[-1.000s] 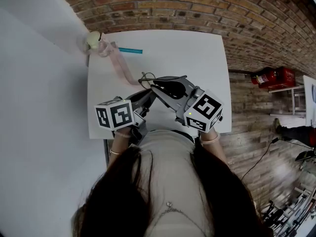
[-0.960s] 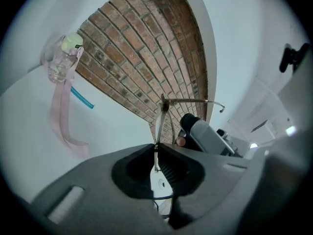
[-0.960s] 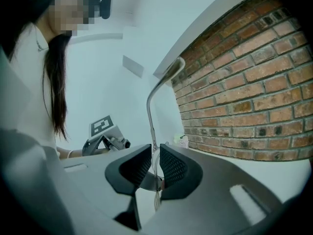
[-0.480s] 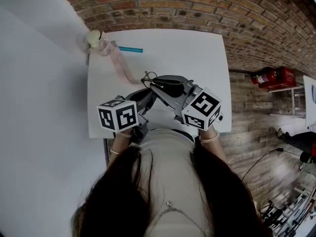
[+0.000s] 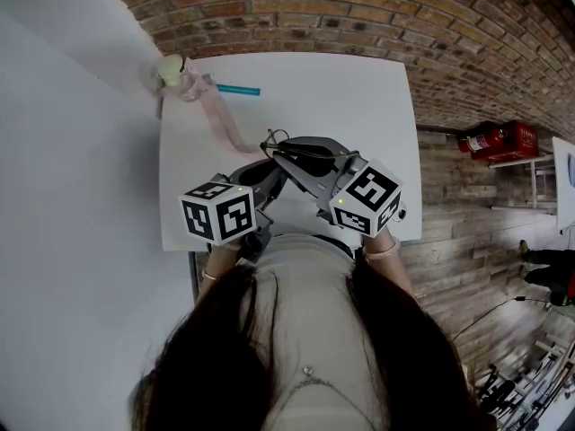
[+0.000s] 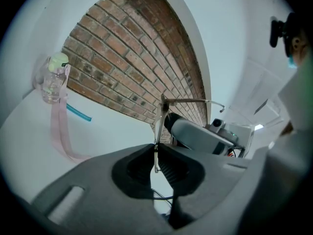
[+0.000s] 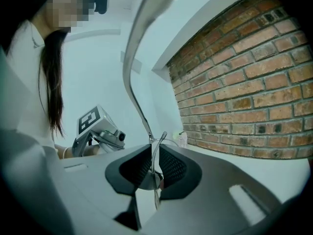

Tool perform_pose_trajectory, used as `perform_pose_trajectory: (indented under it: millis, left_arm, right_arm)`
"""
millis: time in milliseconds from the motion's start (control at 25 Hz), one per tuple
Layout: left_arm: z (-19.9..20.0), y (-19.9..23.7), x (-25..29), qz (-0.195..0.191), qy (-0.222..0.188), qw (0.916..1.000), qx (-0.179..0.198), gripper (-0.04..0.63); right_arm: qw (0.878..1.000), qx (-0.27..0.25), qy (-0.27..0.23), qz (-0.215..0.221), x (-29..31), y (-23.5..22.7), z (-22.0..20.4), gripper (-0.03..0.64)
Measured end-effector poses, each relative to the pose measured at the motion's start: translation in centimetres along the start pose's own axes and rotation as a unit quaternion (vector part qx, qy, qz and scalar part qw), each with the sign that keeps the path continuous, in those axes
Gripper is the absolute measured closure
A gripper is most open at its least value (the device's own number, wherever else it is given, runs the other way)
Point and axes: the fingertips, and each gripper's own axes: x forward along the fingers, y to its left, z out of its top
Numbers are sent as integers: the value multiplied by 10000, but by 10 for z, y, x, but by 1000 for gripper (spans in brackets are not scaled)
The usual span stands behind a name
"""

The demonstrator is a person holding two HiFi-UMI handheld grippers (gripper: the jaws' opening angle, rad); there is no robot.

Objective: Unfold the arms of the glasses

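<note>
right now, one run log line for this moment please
left tool: shut on glasses | right tool: shut on glasses | glasses: held between both tools over white table

From the head view I get only a thin loop of the glasses [image 5: 270, 139]; the right hand-held gripper [image 5: 289, 158] hides the rest. In the right gripper view one arm [image 7: 134, 58] runs off the top edge. The person's body [image 5: 305, 330] covers the tabletop's [image 5: 377, 106] near edge. Which frame part the left hand-held gripper [image 6: 155, 156] pinches, I can't tell.
</note>
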Motion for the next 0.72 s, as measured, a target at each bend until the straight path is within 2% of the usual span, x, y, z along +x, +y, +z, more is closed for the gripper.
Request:
perform_pose_trajectory:
  millis: [240, 720]
  left_arm:
    - [2, -1, 0, 60, -23, 10000, 68, 572]
    - [8, 8, -4, 108, -214, 9996, -162, 572]
  right_arm:
    - [10000, -33, -26, -26, -2, 0, 3, 577]
    - [9997, -3, -214, -139, -6, -2, 11, 578]
